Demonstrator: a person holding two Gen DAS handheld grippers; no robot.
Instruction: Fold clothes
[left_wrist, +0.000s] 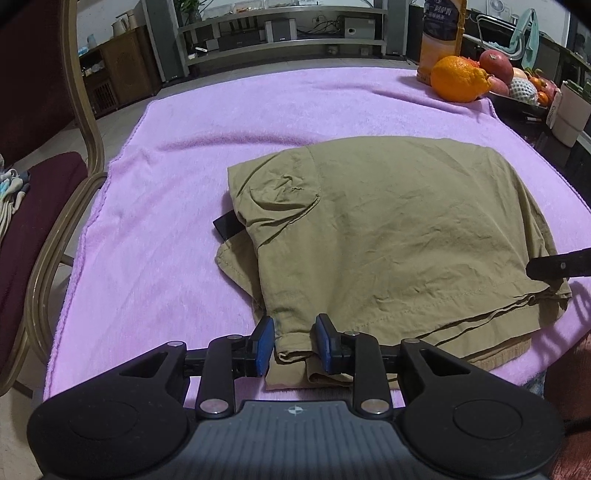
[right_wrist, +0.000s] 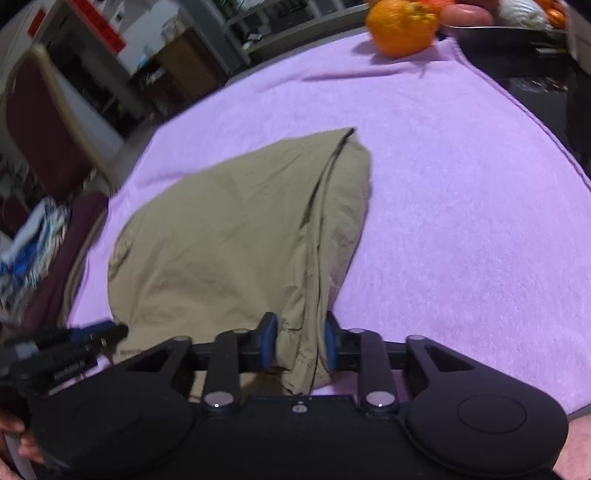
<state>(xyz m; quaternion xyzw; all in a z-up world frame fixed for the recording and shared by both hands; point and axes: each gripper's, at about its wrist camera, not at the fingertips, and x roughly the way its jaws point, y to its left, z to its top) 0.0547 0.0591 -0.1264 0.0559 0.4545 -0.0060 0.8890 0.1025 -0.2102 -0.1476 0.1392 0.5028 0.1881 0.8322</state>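
A khaki garment (left_wrist: 388, 229) lies folded on a purple towel (left_wrist: 166, 221); a black tag sticks out at its left side. My left gripper (left_wrist: 294, 343) is shut on the garment's near left corner, the hem bunched between its blue pads. In the right wrist view my right gripper (right_wrist: 300, 341) is shut on the garment's (right_wrist: 229, 240) near right corner, a ridge of cloth running up from its pads. Each gripper shows in the other's view: the right gripper (left_wrist: 546, 269) at the cloth's right edge, the left gripper (right_wrist: 99, 334) at the lower left.
A large orange (left_wrist: 456, 79) sits on the towel's far right corner beside a dark tray of fruit (left_wrist: 517, 85), a tall carton (left_wrist: 441, 33) and a white cup (left_wrist: 570, 110). A maroon chair (left_wrist: 44, 184) stands at the table's left edge with clothes (right_wrist: 33, 251) on its seat.
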